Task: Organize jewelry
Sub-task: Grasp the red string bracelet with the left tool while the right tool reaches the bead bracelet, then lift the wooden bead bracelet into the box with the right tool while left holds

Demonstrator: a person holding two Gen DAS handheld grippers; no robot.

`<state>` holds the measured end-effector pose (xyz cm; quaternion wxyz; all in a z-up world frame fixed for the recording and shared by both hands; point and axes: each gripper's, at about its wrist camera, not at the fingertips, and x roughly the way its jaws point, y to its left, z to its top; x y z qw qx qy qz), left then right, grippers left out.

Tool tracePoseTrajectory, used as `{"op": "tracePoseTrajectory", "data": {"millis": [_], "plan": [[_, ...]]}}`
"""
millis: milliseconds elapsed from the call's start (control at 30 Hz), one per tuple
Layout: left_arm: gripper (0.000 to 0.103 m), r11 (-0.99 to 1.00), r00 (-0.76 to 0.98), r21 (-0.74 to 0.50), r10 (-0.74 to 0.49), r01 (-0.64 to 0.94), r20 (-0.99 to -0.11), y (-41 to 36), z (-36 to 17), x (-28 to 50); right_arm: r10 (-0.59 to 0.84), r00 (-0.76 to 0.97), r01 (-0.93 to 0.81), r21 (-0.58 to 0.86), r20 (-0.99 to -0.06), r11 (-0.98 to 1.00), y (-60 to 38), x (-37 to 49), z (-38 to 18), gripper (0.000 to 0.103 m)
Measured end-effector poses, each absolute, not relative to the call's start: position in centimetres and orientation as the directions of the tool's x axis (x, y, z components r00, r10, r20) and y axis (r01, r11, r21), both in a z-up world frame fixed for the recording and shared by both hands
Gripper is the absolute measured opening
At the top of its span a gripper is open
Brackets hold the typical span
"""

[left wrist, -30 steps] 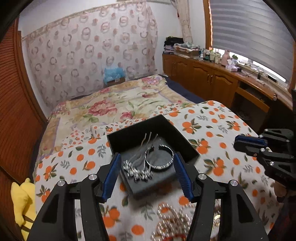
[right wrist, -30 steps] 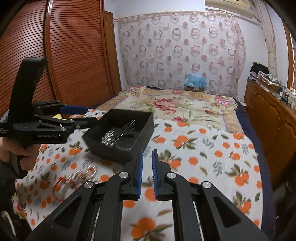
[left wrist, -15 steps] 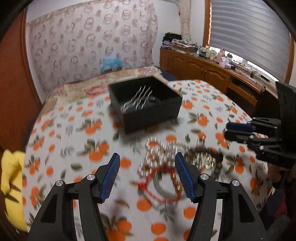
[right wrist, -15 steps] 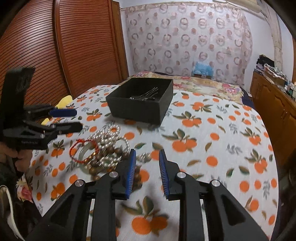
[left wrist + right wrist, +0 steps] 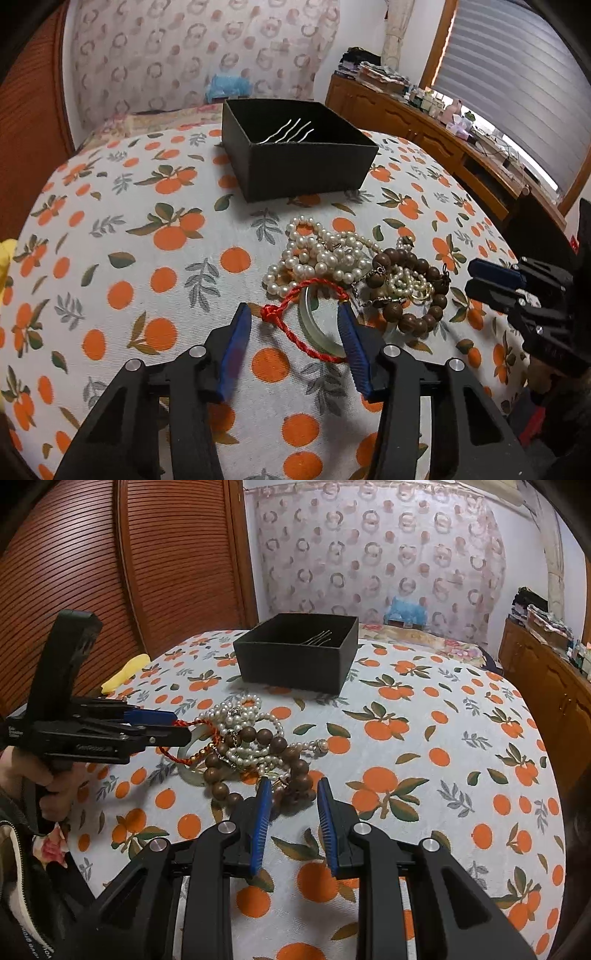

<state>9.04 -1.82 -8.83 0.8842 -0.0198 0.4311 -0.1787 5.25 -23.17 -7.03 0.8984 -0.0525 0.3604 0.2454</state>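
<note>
Orange-printed cloth [image 5: 122,236] covered the bed where I was working. Through my left wrist camera, the black box [image 5: 295,162] stood at the far side with wavy silver hairpins [image 5: 291,131] inside; I counted about four prongs but could not tell how many pins. Nearer lay the tangled heap: pearl strands [image 5: 321,254], too knotted to count, one brown wooden bead bracelet [image 5: 406,291], one pale jade bangle [image 5: 317,328] and one red cord [image 5: 295,325]. My left gripper [image 5: 293,325] had just been closing, its jaws half apart around the bangle and cord, apparently not yet pressing on them. I judged this the start of picking that piece out; next, the jaws needed to close on the bangle rim and lift it clear of the pearls.

Through my right wrist camera, the box [image 5: 295,661] again sat far, the heap left of centre. My right gripper [image 5: 291,794] stood narrowly parted at the near edge of the wooden beads [image 5: 258,757], gripping nothing. At left, a hand [image 5: 48,779] held the left gripper [image 5: 177,725] at the bangle [image 5: 186,764].
</note>
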Motion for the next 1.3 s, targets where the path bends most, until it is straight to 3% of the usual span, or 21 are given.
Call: {"op": "tracePoseTrajectory", "data": {"millis": [100,300,633,1033,1300], "plan": [[0.045,0.933,0.554,-0.204,-0.342,0.296,-0.759,-1.9,-9.0,9.5,0.401,0.617,-0.482,0.078,-0.677,0.873,-23.1,5.3,-7.0,0.028],[0.007,0.936,0.582,-0.209,-0.340,0.282,-0.739,-1.5,-8.4,9.1,0.396,0.606,-0.483,0.077,-0.690,0.872,-23.1,5.8,-7.3,0.028],[0.007,0.944,0.677,-0.163,-0.320,0.287,-0.662,-0.7,-5.2,6.6,0.389,0.568,-0.497,0.075,-0.725,0.865,-22.7,8.2,-7.9,0.028],[0.007,0.942,0.698,-0.138,-0.320,0.306,-0.641,-1.5,-4.7,5.4,0.362,0.536,-0.512,0.048,-0.763,0.857,-21.2,9.8,-8.9,0.028],[0.007,0.940,0.694,-0.140,-0.325,0.311,-0.642,-1.7,-5.0,5.3,0.377,0.533,-0.528,0.050,-0.758,0.848,-21.4,9.5,-8.5,0.016]]}}
